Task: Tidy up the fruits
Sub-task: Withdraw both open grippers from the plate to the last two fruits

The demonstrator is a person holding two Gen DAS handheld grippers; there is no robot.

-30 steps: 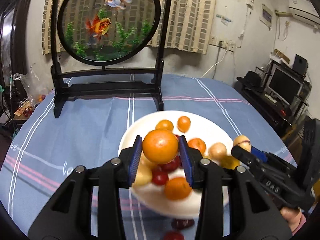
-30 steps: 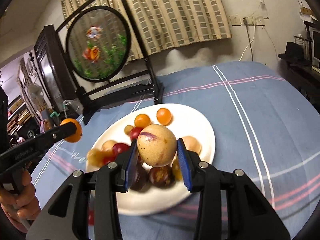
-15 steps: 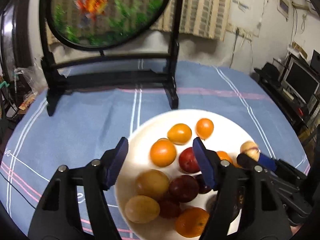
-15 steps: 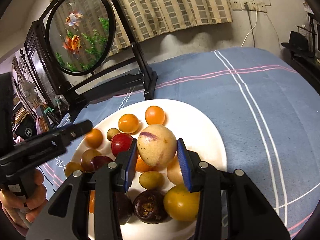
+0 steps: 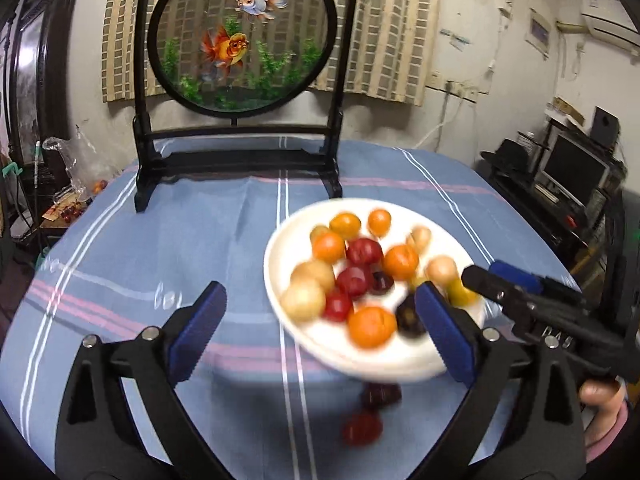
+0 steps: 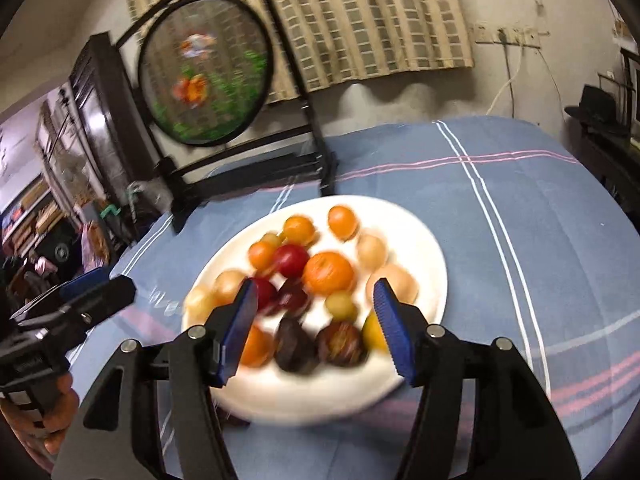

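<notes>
A white plate [image 5: 276, 248] [image 6: 434, 256] heaped with oranges, red plums, pale yellow fruits and dark passion fruits sits on the blue striped cloth. Both views are motion-blurred. My left gripper [image 5: 320, 296] [image 6: 112, 286] hangs over the plate's near left rim; its jaws are opening wide with nothing between them. My right gripper [image 6: 316, 288] [image 5: 488, 276] hovers over the plate's near side, its jaws opening and clear of the fruit under them. A pale round fruit [image 6: 394, 282] lies just behind its right finger. A dark fruit [image 5: 380, 394] and a red fruit [image 5: 362, 428] lie loose on the cloth before the plate.
A round goldfish screen [image 5: 244, 40] on a black stand [image 5: 240, 156] rises behind the plate. A plastic bag [image 5: 80, 164] sits off the table's left edge, and a monitor [image 5: 572, 168] stands on a desk at the right. A hand [image 6: 56, 412] holds the left gripper's handle.
The left gripper let its orange go onto the plate, spread wide and pulled back to the left. The right gripper let go of the pale fruit, which now lies on the plate.
</notes>
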